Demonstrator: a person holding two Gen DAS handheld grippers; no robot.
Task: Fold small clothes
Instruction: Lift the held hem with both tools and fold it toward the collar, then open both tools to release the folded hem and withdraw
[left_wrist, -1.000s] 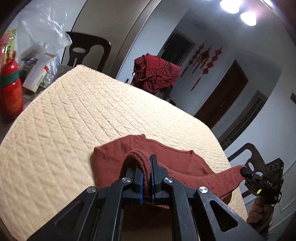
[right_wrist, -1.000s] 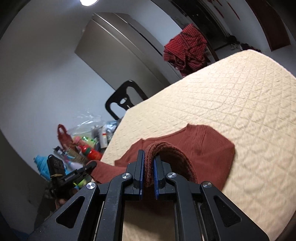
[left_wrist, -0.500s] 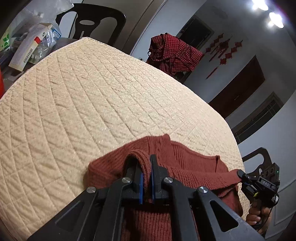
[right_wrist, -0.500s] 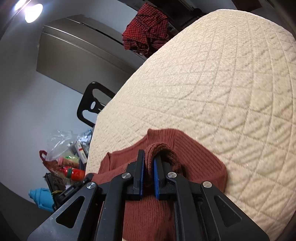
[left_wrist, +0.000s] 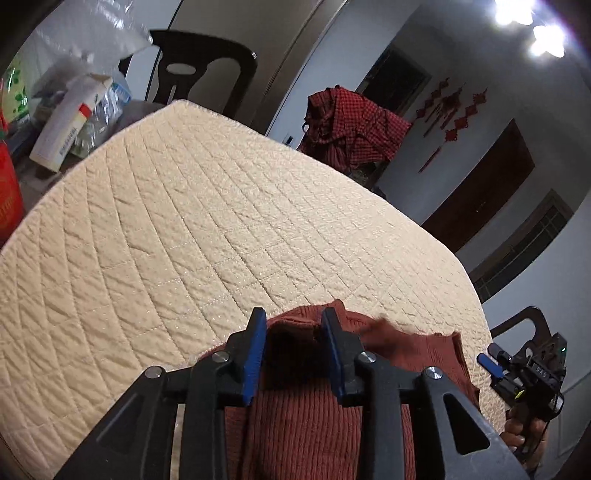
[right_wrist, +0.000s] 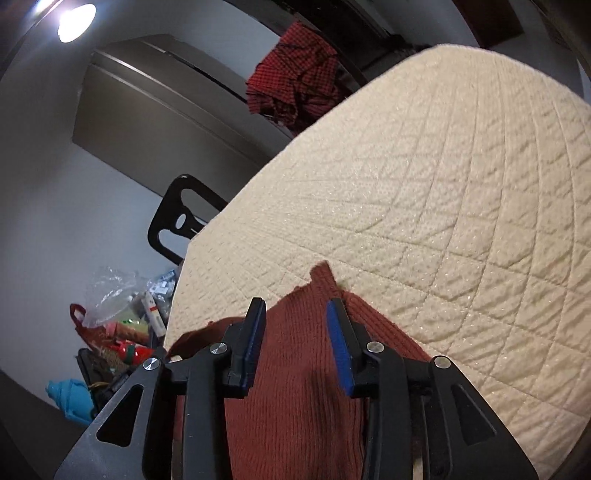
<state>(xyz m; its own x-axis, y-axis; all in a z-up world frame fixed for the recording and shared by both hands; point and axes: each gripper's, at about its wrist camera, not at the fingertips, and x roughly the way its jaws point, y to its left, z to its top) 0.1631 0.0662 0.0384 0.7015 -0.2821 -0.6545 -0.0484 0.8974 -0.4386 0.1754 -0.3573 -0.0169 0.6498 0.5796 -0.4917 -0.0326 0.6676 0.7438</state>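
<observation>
Rust knit top lies folded over at the quilted worktop's near edge, left tool and right tool both opening, pads off the cloth; further folds likely remain.

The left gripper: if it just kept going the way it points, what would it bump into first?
Most likely the rust-red knit garment lying just under the left gripper, whose jaws are opening, then the quilted table cover beneath.
</observation>
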